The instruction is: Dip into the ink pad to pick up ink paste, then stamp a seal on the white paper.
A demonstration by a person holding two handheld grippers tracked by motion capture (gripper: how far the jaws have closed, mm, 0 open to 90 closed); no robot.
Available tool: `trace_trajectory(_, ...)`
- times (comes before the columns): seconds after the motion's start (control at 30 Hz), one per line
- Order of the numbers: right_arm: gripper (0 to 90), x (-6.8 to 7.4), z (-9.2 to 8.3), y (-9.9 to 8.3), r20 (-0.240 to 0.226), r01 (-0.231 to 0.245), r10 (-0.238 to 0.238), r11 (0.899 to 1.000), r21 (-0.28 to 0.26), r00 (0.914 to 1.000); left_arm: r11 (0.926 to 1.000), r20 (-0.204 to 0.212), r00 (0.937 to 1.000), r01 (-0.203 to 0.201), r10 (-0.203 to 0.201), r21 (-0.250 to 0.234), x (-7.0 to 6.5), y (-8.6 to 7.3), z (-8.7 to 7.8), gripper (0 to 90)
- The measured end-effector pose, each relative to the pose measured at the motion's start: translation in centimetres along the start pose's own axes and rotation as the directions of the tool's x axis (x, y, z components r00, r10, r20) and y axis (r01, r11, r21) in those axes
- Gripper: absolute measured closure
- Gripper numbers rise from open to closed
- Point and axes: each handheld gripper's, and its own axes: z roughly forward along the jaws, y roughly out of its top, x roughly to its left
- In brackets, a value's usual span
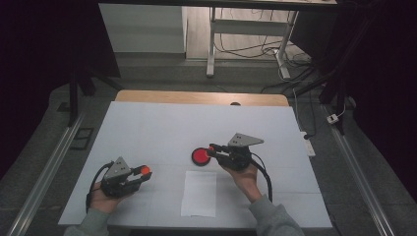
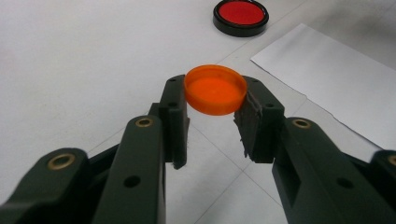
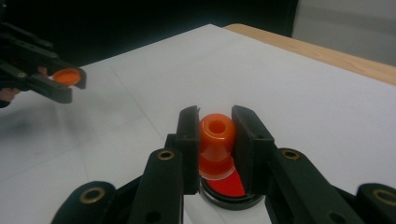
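Two grippers in use. Left gripper [image 1: 140,173], held above tabletop [image 1: 147,128] at front left: fingers clamped on orange cap [image 2: 215,89], cap level. White sheet [image 1: 198,193] lies btwn. Right gripper [image 3: 215,135]: fingers clenched round orange bottle [image 3: 216,140], upright over red dish [image 1: 200,156], mid-tabletop.

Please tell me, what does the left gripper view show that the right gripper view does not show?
The left gripper view alone shows the white paper sheet and the whole red ink pad, uncovered. The right gripper view alone shows the right gripper shut on an orange stamp above that pad, and the table's wooden edge. Both show the left gripper clamping the orange cap.
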Motion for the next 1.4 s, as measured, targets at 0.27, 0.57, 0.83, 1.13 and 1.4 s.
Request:
trace_trajectory(0.27, 71.9, 0.7, -0.5, -0.5, -0.033, 0.007, -0.006, 1.0, 0.019, 0.9994, 1.0, 0.0, 1.0, 0.002, -0.002, 0.002, 0.1, 0.0, 0.0, 64.5)
trace_trajectory(0.57, 71.9, 1.2, -1.2, -0.8, -0.046, 0.015, -0.014, 1.0, 0.024, 0.9989, 1.0, -0.002, 1.0, -0.001, 0.001, 0.001, 0.0, 0.0, 0.0, 64.5)
trace_trajectory(0.83, 71.9, 1.5, -1.7, -0.9, -0.058, 0.014, -0.013, 1.0, 0.021, 0.9983, 1.0, -0.005, 1.0, 0.0, 0.0, 0.003, 0.1, -0.1, 0.1, 64.5)
trace_trajectory(1.13, 71.9, 2.0, -1.9, -1.0, -0.072, 0.03, -0.028, 0.999, 0.034, 0.997, 1.0, -0.004, 1.0, 0.001, 0.0, 0.006, 0.1, 0.0, 0.1, 64.5)
trace_trajectory(1.4, 71.9, 2.4, -2.0, -1.5, -0.079, 0.035, -0.031, 0.998, 0.05, 0.9964, 1.0, -0.004, 1.0, 0.0, 0.0, 0.005, 0.1, 0.0, 0.1, 64.5)
